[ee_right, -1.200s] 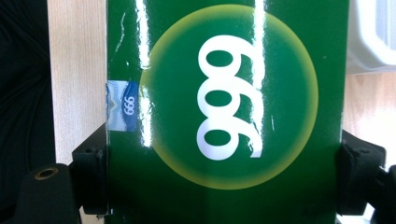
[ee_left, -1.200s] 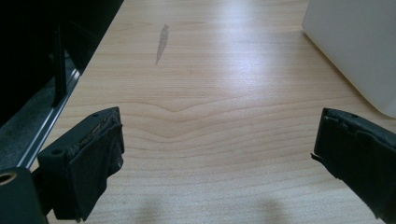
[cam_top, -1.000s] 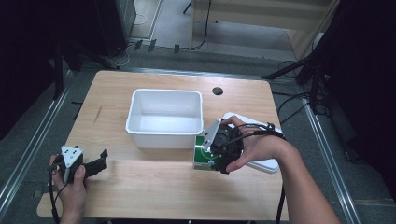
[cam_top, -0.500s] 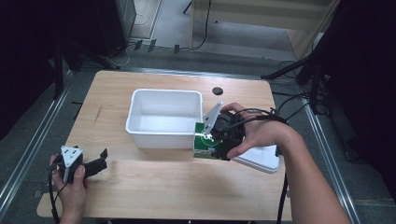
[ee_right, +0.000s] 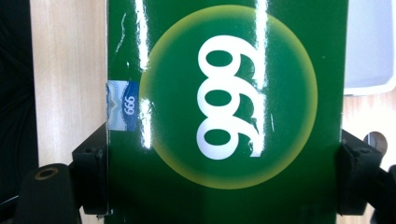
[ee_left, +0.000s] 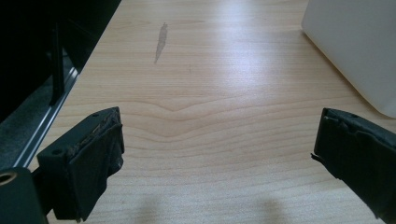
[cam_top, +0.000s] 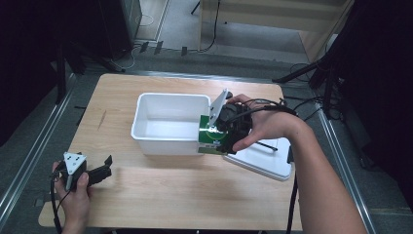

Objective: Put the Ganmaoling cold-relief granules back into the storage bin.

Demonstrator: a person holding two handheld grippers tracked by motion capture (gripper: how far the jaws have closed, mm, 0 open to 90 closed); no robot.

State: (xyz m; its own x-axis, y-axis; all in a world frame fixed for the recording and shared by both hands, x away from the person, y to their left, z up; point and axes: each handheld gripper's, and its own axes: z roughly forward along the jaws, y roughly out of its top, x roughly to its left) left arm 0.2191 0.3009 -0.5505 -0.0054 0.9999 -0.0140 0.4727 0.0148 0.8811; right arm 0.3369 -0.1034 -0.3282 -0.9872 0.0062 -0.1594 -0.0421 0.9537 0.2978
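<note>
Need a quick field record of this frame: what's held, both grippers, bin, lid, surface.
held item: green box with white 999 in a yellow circle, small blue sticker on one edge
right gripper: jaws clamped on the green box's two sides, box held at the near right corner of the bin
left gripper: jaws open, nothing between them, over bare table at near left
bin: white, open, looks empty
lid: white, flat on the table right of bin
table: light wood
</note>
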